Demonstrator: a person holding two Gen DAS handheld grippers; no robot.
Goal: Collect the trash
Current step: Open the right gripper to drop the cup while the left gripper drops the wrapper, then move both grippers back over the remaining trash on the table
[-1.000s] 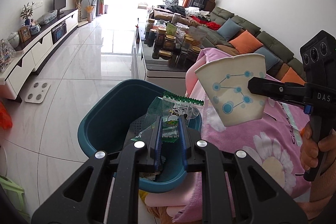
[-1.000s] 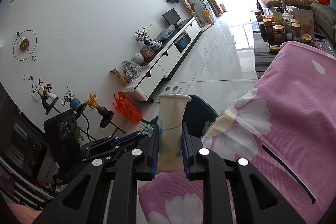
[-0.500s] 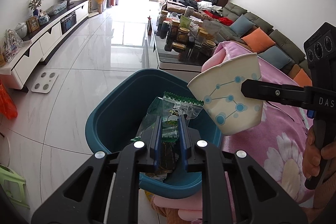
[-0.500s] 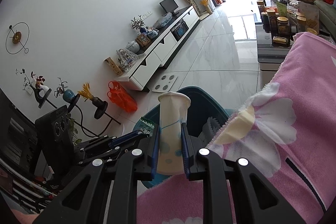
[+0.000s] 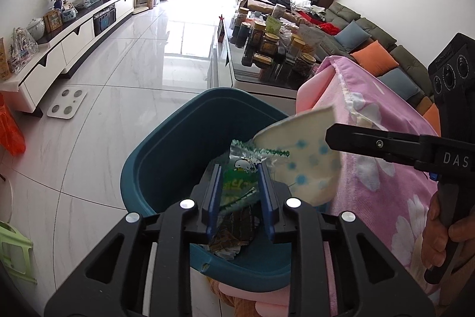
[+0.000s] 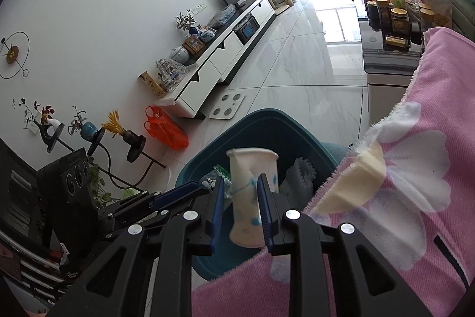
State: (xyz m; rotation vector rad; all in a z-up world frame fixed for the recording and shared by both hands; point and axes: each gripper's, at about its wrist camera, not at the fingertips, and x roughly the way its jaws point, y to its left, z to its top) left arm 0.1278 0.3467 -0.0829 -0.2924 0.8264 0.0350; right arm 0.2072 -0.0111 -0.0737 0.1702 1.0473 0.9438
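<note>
The green snack wrapper [image 5: 237, 183] sat between the blue pads of my left gripper [image 5: 240, 189], hanging right over the teal bin [image 5: 166, 162], and those jaws were opening, with daylight showing beside the plastic. My right gripper [image 6: 240, 208] was opening too, the crumpled paper cup [image 6: 252, 192] between its pads, mouth up, above the same bin (the cup looked blurred in the left view, so it may have been slipping, I could not tell). More wrappers [image 5: 231, 233] lay at the bin's bottom.

The bin stood on pale glossy floor tiles [image 5: 118, 73], pressed against a pink flowered blanket [image 5: 383, 168]. Beyond it was a low table crowded with jars [image 5: 273, 46], a long sofa with orange and blue cushions [image 5: 374, 55], a white TV cabinet [image 5: 74, 40] along the wall, a bathroom scale [image 5: 67, 103] on the floor, and bright windows at the far end.

Against a second earlier, both jaws had stood tighter on their loads; now they were wider, and both tools had come lower over the bin, which filled more of my view.
</note>
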